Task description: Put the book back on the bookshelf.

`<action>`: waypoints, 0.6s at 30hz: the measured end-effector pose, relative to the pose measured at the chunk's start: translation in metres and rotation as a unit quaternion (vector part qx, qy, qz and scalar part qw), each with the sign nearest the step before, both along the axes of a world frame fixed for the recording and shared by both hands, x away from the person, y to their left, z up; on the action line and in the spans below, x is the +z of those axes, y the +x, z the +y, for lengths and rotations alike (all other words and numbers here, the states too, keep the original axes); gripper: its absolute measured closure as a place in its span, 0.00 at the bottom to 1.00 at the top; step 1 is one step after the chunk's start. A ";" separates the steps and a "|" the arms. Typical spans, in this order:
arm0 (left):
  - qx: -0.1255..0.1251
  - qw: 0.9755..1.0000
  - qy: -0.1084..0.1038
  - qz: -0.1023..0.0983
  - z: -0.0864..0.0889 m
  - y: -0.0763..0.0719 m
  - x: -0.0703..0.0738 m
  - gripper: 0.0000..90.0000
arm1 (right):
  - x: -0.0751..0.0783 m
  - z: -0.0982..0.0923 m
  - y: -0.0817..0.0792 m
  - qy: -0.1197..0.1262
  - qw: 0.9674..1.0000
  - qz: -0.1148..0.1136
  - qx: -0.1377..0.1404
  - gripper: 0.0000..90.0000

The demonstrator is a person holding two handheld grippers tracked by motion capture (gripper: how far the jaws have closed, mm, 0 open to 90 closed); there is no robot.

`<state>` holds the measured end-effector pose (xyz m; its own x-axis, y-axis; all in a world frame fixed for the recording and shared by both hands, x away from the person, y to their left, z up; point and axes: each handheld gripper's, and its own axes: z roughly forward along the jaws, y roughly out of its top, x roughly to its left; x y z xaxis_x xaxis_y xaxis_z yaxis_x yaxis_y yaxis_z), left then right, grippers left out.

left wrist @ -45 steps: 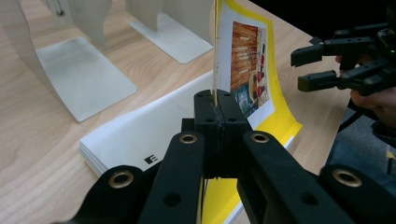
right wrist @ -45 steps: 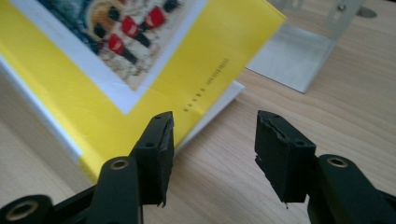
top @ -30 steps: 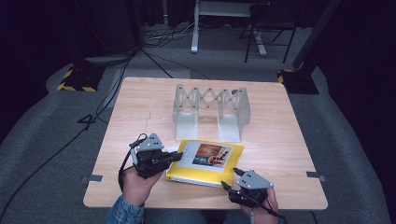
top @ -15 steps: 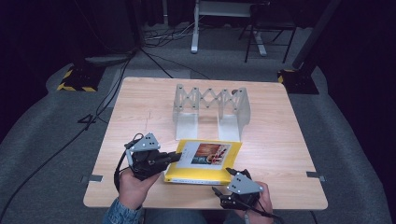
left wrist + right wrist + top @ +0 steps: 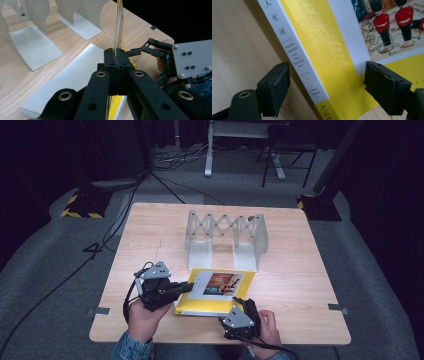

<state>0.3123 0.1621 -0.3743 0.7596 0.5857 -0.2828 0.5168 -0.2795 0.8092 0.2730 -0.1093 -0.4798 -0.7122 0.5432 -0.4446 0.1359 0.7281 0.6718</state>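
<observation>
Left gripper (image 5: 189, 286): jaws shut together on the lifted front cover (image 5: 119, 27) of the book, cover standing edge-on and upright between the pads in the left gripper view. Right gripper (image 5: 245, 306): jaws spread wide, just been opening, straddling the spine (image 5: 294, 53) at the near corner of the book with neither pad pressing; nothing gripped. Table (image 5: 300, 270): pale wood, largest item, bearing all else. Bookend rack (image 5: 225, 237): grey metal, expanding lattice across the top, upright at mid-table, slots vacant. Book (image 5: 216, 290): yellow paperback with picture panel, lying flat near the front edge, just in front of the rack, touching nothing of it as far as can be told. Progress, as judged: cover pinched and raised at the left side, book not yet lifted off the table, not yet stood upright, not yet placed in the rack; right-hand grip on the spine not yet made. Obscured: far page edges cut off in the gripper views; lower spine lettering too small to read; contact between right pads and table not discernible.
</observation>
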 end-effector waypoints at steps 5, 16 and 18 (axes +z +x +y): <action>0.006 1.000 -0.009 0.018 0.004 0.008 -0.007 0.99 | -0.008 0.009 0.004 -0.021 0.999 -0.040 -0.005 0.25; 0.010 0.999 -0.011 0.028 0.004 0.018 -0.013 0.99 | -0.025 0.027 0.014 -0.075 0.989 -0.121 -0.023 0.27; 0.010 1.000 -0.005 0.026 0.003 0.020 -0.014 0.99 | -0.028 0.028 0.017 -0.086 0.987 -0.134 -0.026 0.27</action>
<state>0.3318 0.1648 -0.3881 0.7320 0.5977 -0.3270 0.5633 -0.2610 0.7839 0.2896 -0.0812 -0.5080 -0.5298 0.4757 -0.7021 0.0103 0.8314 0.5556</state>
